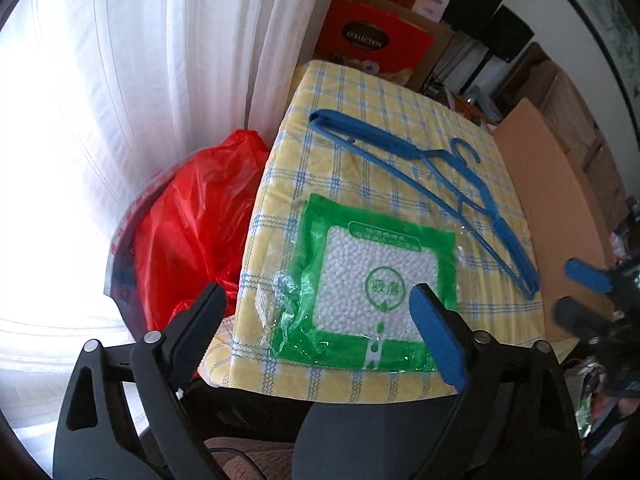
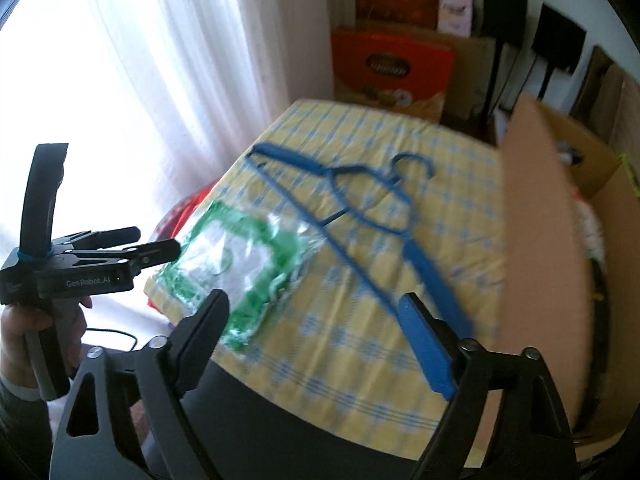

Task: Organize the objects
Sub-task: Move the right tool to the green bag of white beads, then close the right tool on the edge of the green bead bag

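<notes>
A green and clear packet of white beads (image 1: pixel 372 292) lies at the near edge of a small table with a yellow and blue checked cloth (image 1: pixel 360 92). Blue plastic hangers (image 1: pixel 432 168) lie behind it, running to the right edge. My left gripper (image 1: pixel 316 316) is open, just above the packet's near end, empty. My right gripper (image 2: pixel 316 324) is open and empty over the table's near side; the packet (image 2: pixel 236 248) and hangers (image 2: pixel 360 208) show blurred ahead of it. The left gripper (image 2: pixel 156 246) also shows at the packet's left edge. The right gripper (image 1: pixel 576 296) appears at the right.
A red plastic bag (image 1: pixel 192 232) sits left of the table beside white curtains (image 1: pixel 140 80). An open cardboard box (image 2: pixel 560 240) stands against the table's right side. Red gift boxes (image 1: pixel 376 40) and dark chairs stand behind the table.
</notes>
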A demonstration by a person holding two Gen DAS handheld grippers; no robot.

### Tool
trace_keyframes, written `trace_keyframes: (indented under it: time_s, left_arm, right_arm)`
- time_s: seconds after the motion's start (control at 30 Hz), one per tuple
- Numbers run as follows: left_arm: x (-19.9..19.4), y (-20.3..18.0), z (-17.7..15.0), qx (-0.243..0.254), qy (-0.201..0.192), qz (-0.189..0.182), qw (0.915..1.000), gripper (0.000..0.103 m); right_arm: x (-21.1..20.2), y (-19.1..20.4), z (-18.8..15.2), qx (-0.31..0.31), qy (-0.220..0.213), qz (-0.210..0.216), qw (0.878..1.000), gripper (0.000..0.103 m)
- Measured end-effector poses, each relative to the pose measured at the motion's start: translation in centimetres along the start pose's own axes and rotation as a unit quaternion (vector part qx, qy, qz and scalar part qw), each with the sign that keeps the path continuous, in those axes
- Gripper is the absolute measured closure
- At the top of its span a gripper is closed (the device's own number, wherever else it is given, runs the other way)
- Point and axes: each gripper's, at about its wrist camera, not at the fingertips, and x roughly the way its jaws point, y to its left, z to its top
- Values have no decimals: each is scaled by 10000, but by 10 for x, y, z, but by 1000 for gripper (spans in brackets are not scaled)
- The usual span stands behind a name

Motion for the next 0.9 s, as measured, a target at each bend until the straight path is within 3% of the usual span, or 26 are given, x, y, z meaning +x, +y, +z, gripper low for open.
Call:
trace_keyframes:
  time_s: [0.07, 0.13, 0.23, 0.37, 0.6, 0.67, 0.73, 0.9]
  left_arm:
    - [3, 4, -1, -52, 52, -110, 9999, 22]
    - [7, 7, -2, -54, 104, -146, 9998, 30]
    - [16, 10, -2, -72, 177, -164, 9997, 38]
    - [23, 13, -4, -103, 199, -282, 9994, 43]
    - [30, 11, -2, -10, 208, -239, 9995, 44]
    - [31, 14, 0, -68, 201, -295, 9993, 44]
    - [31, 14, 1, -107, 197, -339, 9992, 44]
    - [30, 8, -1, -78, 153, -459, 9988, 50]
  right_arm:
    - [15, 5, -2, 60, 133, 146, 9998, 29]
    - [26, 6, -2, 170, 228, 326, 9991, 44]
    - [50, 0, -6, 543, 422, 667, 9954, 48]
    - [61, -3, -8, 681, 469, 765, 9936, 54]
    - [80, -8, -15, 958, 451, 926, 9901, 57]
    - [79, -9, -13, 1011, 409, 933, 9897, 60]
    - [78, -9, -12, 1015, 391, 952, 9895, 69]
    - [79, -3, -13, 1023, 408, 1043, 9884, 74]
